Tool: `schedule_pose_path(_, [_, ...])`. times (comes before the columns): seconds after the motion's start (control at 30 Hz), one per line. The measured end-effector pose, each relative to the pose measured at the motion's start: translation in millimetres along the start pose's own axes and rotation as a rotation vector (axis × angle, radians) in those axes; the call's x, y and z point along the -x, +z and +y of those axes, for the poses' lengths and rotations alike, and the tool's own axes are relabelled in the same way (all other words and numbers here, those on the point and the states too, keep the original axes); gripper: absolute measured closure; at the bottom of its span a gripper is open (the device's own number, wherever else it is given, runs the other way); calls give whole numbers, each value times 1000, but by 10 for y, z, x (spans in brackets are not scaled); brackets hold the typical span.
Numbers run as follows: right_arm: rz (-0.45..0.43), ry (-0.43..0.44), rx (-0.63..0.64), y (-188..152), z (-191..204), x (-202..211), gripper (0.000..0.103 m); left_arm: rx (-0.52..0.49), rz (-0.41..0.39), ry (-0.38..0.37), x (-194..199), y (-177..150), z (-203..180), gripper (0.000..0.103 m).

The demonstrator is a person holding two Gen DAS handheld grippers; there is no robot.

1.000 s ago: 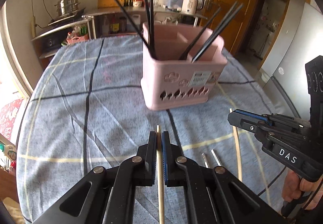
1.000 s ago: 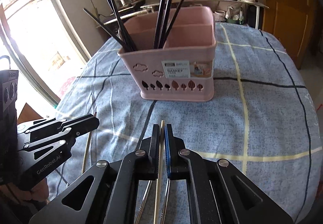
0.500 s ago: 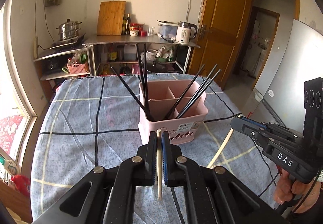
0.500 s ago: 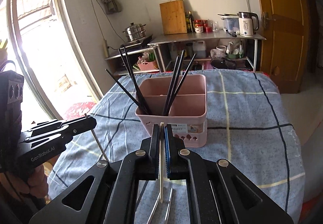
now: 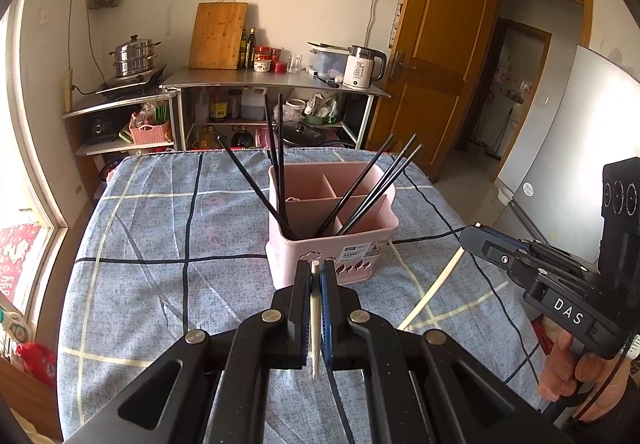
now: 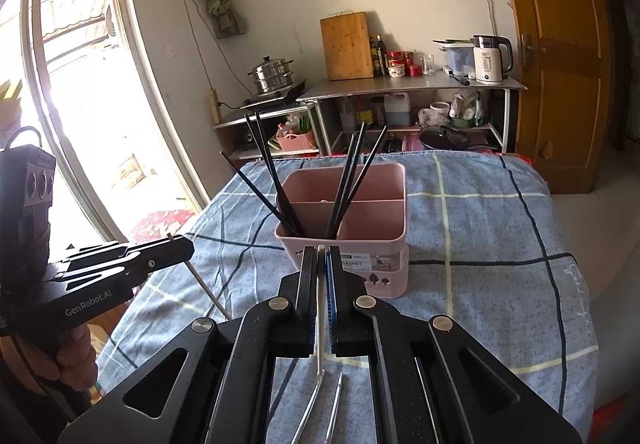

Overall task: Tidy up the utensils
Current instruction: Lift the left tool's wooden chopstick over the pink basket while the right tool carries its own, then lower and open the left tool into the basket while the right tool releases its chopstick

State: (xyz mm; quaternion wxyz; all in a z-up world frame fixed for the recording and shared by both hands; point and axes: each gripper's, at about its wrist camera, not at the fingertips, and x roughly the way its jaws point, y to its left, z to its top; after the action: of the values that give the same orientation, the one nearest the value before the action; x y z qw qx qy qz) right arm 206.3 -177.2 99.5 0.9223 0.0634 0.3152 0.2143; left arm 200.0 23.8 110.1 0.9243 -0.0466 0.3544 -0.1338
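With each gripper — left gripper (image 5: 315,270), right gripper (image 6: 321,256) — clenched on one pale chopstick (image 5: 315,324) held clear above the table (image 5: 140,244), either thin stick could have pivoted between the pads and missed the pink basket (image 5: 332,240) — or struck the black chopsticks (image 5: 280,163) leaning in it.

Your light is daylight from the window (image 6: 80,115) on the left, blown out to white glare (no detail beyond the glass). The room reads bright and sharp. Fisheye bending curves the door (image 5: 436,63) and walls, and black vignette fills each frame's corners.
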Motion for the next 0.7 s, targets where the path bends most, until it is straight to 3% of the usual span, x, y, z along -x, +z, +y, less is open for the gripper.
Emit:
schedule_pose_path(0.23, [-48,1,0,201,-16,100,99,5,-35,-22,115,248,-23,99])
schedule_pose_path(0.7, [-169,38,-32,783,-4,102,99,39,-150,-23,222,1038,22,99])
